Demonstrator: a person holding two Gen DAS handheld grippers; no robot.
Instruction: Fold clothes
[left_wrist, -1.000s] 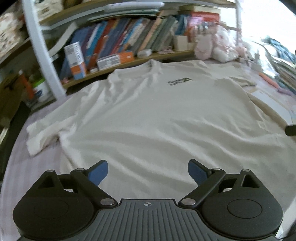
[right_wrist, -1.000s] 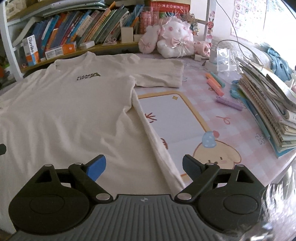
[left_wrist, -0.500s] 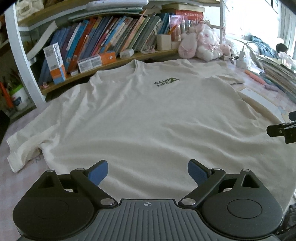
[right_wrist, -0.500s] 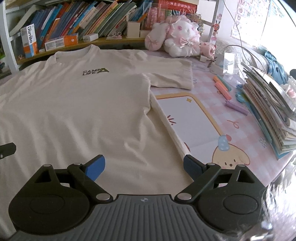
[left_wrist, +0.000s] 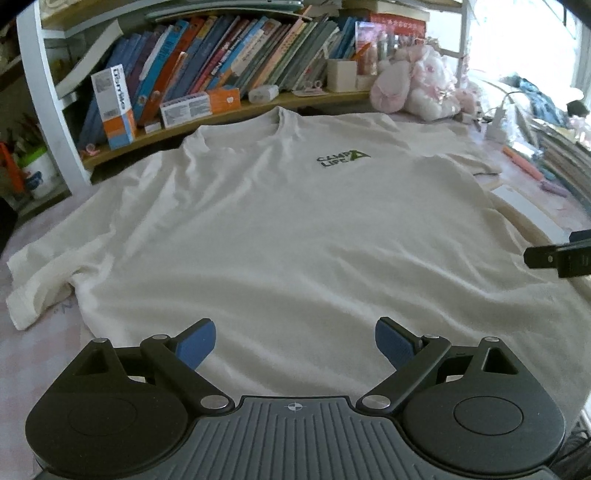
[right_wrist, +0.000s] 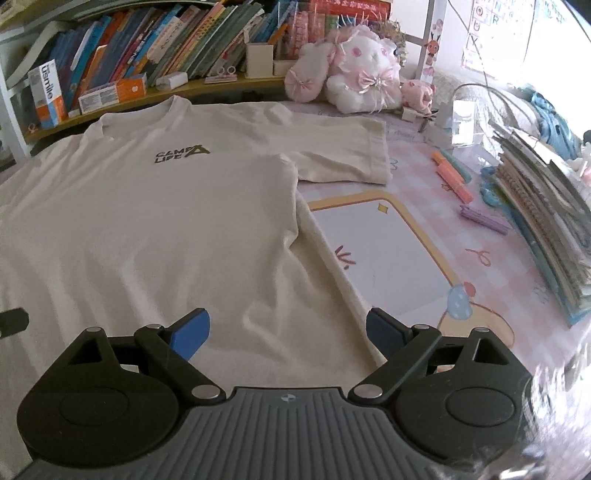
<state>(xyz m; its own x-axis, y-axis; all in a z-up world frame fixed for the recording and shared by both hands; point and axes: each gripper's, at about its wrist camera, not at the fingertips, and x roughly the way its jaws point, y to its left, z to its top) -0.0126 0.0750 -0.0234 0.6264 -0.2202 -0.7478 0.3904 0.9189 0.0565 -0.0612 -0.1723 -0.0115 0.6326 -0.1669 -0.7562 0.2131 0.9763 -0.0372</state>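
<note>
Item: cream T-shirt, spread flat, front up, on table w/ pink check cover; collar at far edge next to bookshelf.
Print: dark "CAMP LIFE" logo on chest.
Sleeve, R side: laid out flat toward plush toy, hem on pink cover.
Sleeve, L side: bunched, crumpled at table edge.
Shirt R edge: lies over the yellow-bordered cartoon mat; side seam forms a long ridge.
Left tool: blue pads spread wide, nothing between them; above lower shirt near hem. Contact w/ cloth: cannot tell.
Right tool: pads spread wide, empty; over shirt's lower R part, one pad near side seam.
Cross-view: black tip of right tool shows at R margin of left wrist view.
Bookshelf: leaning books, small boxes, behind the collar.
Plush toy: pink/white, far R of shirt.
Highlighters: orange, purple, on cover R of mat.
Stack of notebooks: far R table edge, well apart from shirt.
</note>
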